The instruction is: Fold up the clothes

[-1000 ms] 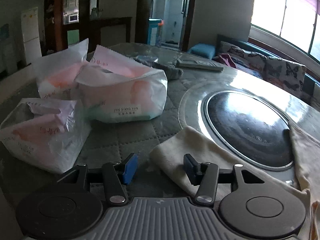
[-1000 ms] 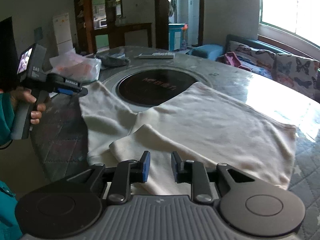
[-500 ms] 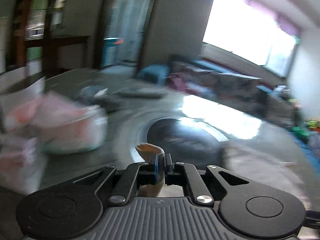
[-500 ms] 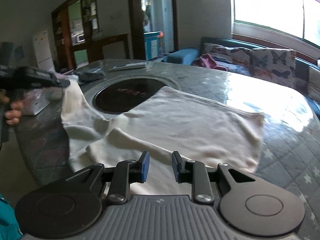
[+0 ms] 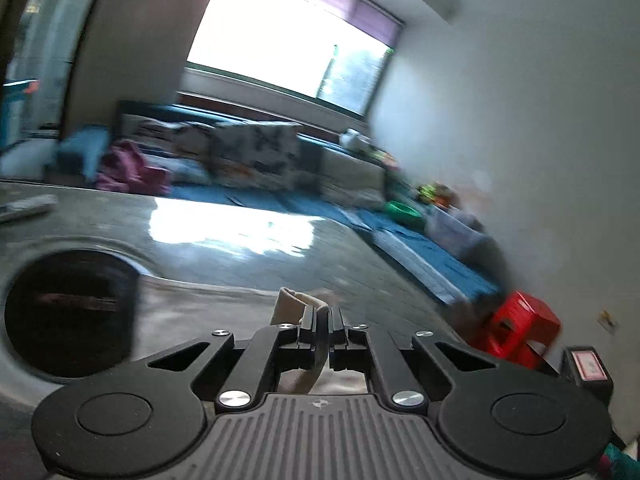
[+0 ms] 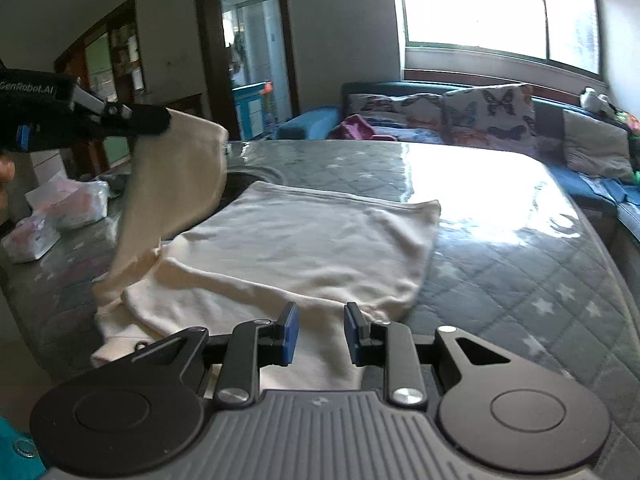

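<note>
A cream shirt [image 6: 304, 248] lies spread on the quilted table [image 6: 520, 280]. My left gripper [image 5: 322, 322] is shut on the shirt's sleeve [image 5: 292, 304]; a fold of cream cloth sticks up between its fingers. In the right wrist view the left gripper [image 6: 160, 120] holds that sleeve [image 6: 172, 184] lifted high above the shirt's left side, and the cloth hangs down to the table. My right gripper [image 6: 318, 332] is open and empty, low over the shirt's near edge.
A round black hob plate [image 5: 68, 312] is set in the table, partly under the shirt. Plastic bags [image 6: 60, 216] sit at the table's left end. A sofa with cushions [image 6: 480, 120] runs behind the table. A red stool [image 5: 520, 332] stands by the wall.
My left gripper has shut on the sleeve, lifted it off the table and swung right over the shirt. My right gripper has stayed open near the shirt's near edge.
</note>
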`<state>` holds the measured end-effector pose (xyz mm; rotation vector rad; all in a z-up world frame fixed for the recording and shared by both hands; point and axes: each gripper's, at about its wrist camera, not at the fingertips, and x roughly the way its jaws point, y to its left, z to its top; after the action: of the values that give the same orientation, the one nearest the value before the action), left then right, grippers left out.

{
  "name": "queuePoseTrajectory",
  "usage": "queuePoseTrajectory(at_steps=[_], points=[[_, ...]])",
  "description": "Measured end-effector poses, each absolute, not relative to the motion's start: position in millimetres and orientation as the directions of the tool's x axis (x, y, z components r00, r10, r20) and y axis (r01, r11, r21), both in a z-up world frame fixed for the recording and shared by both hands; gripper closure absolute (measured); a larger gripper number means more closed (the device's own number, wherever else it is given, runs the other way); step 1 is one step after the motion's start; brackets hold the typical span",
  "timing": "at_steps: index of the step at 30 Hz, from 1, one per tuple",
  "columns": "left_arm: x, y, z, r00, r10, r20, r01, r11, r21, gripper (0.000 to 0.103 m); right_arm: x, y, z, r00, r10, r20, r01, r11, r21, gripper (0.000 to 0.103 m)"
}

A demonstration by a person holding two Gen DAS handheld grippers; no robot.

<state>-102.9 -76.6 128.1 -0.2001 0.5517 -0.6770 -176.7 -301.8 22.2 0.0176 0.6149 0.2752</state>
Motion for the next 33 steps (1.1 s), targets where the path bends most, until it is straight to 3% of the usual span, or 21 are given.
queuePoseTrajectory(at_steps=[7,12,18,27,33], points=[[-102,-129,98,0.537,-0.7,-0.471,0.604,0.709,-0.364,0.096,-184,-321,19,0.794,0.218,-0.567,-0.188,0.976,0.111,0.079],[-107,-143,80,0.474,-0.705,-0.527,0.626,0.691,-0.361,0.09,-185,-327,18,0.794,0.209,-0.571,-0.167,0.978,0.126,0.079],[-112,-106,78,0.532,-0.656,-0.536,0.615,0.734,-0.288,0.087,-181,-322,21,0.788,0.232,-0.571,-0.19,0.973,0.133,0.079],[-96,-41,35,0.568,-0.488,-0.662,0.478,0.851,-0.217,0.087,-151,-301,8,0.743,0.276,-0.61,-0.23,0.961,0.155,0.079],[-100,-26,27,0.562,-0.501,-0.658,0.482,0.845,-0.231,0.087,-139,-295,1,0.734,0.266,-0.625,-0.213,0.964,0.16,0.079]])
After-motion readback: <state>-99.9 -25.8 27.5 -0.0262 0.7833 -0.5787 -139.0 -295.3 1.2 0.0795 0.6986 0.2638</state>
